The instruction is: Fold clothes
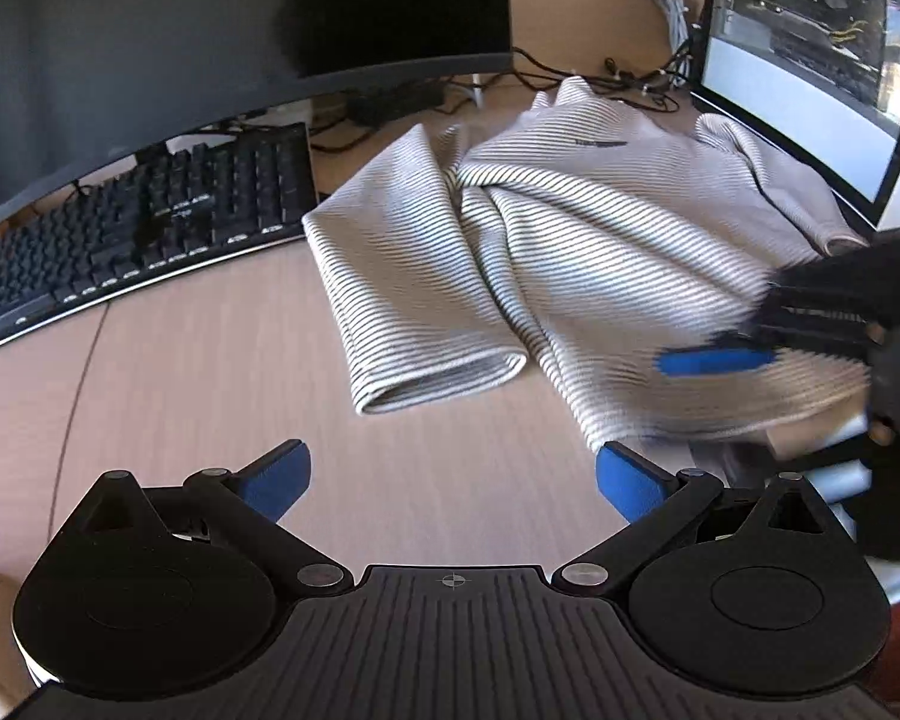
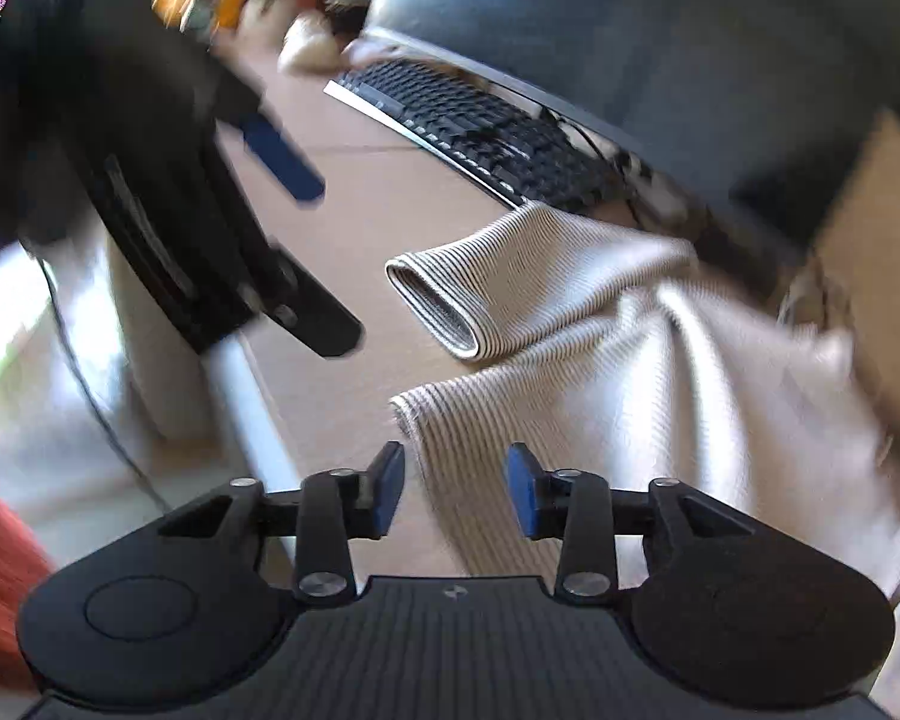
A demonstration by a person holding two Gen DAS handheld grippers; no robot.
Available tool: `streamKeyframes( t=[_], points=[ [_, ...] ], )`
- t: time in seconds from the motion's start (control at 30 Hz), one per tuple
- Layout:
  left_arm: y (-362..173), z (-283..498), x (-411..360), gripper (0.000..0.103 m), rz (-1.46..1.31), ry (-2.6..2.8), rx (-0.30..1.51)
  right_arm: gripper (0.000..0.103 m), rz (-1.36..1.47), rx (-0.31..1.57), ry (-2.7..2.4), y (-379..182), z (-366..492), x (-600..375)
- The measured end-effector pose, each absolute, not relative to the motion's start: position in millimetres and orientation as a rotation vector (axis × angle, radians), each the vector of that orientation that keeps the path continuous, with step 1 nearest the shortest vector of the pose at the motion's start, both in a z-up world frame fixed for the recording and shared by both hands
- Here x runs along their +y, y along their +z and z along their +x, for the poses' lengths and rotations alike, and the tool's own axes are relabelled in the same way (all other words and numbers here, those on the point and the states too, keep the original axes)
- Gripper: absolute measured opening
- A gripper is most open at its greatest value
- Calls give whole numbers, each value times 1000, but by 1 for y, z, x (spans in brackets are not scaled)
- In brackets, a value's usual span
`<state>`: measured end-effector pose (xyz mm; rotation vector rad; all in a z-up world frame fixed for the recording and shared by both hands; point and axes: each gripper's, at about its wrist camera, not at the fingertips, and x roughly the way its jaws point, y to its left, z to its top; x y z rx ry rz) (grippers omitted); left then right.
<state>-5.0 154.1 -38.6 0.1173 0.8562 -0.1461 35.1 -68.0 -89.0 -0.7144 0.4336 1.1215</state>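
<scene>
One striped garment [image 1: 570,240] lies crumpled on the wooden tabletop [image 1: 210,372], spread from the middle toward the right edge, with one sleeve [image 1: 402,276] stretched toward the near side and its open cuff [image 1: 444,381] resting flat on the wood. The left gripper [image 1: 453,480] hovers low over bare tabletop near the front edge, its two blue-padded fingers spread wide and holding nothing; the garment's hem lies just beside the right-hand finger [image 1: 627,489]. The right gripper [image 2: 455,489] is positioned above the garment's near corner at the right side of the tabletop, with its jaws parted to a moderate gap and striped cloth [image 2: 600,372] visible beneath and between them; the fingers do not close on the fabric. In the left wrist view the right gripper appears blurred at the right edge, one blue pad [image 1: 714,360] lying over the cloth. In the right wrist view the left gripper [image 2: 282,162] appears blurred at upper left, raised above the wood. One black keyboard [image 1: 126,240] sits along the far left of the tabletop beneath one dark monitor [image 1: 180,48]. A second, lit screen [image 1: 810,60] stands at the far right corner, with loose cables [image 1: 630,84] behind the garment. No containers are seen in either view.
</scene>
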Motion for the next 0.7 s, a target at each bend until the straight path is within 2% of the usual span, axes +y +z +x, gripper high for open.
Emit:
streamKeyframes(
  t=[0.2, 0.47, 0.53, 0.57, 0.6, 0.63, 0.7],
  points=[
    [-38, 7, 135, 103, 71, -241, 807, 4, -312, 587, 1068, -27, 95, -98],
    [-44, 55, 80, 103, 155, -327, 704, 4, -249, 614, 995, -22, 100, -109],
    [-50, 68, 75, 99, 209, -257, 716, 4, -237, 614, 982, -20, 99, -116],
    [-51, 72, 75, 90, 215, -242, 724, 4, -249, 621, 955, -23, 97, -125],
    [-52, 76, 76, 82, 214, -236, 731, 8, -265, 628, 924, -25, 94, -136],
    [-51, 78, 78, 82, 206, -239, 738, 10, -281, 635, 893, -28, 91, -147],
    [-50, 79, 81, 83, 206, -244, 743, 26, -312, 649, 831, -34, 86, -168]
  ],
)
